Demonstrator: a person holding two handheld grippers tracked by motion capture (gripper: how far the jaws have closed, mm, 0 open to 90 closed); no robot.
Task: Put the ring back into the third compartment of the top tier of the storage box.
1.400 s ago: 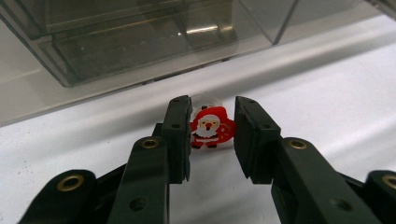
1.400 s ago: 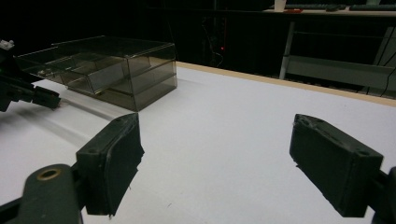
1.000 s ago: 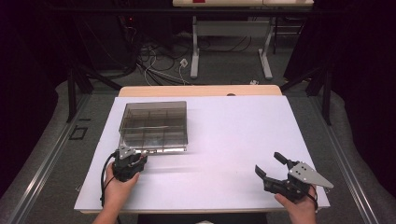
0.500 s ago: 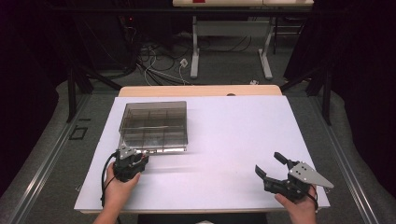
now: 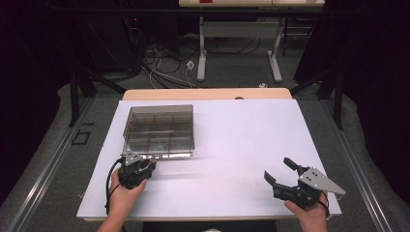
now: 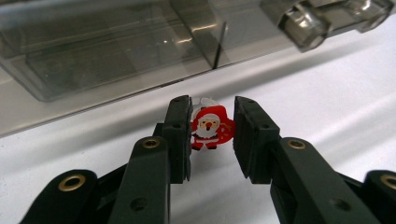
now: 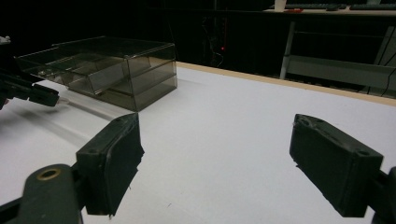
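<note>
left gripper [image 6: 212, 128] clamped on Santa figure [image 6: 210, 128] just before smoky compartment box [image 5: 159, 129], right gripper [image 5: 283, 175] wide, well right of box, white table [image 5: 241, 140]

We see one real obstacle on the white table [image 5: 241, 145]: the smoky clear compartment box [image 5: 159, 129] at the far left, its near wall just ahead of our left gripper [image 5: 137, 170], barring the way forward there. To the right of the box the table lies open. Our right gripper [image 5: 284, 173] has bare surface ahead and to both sides, well apart from the box.
</note>
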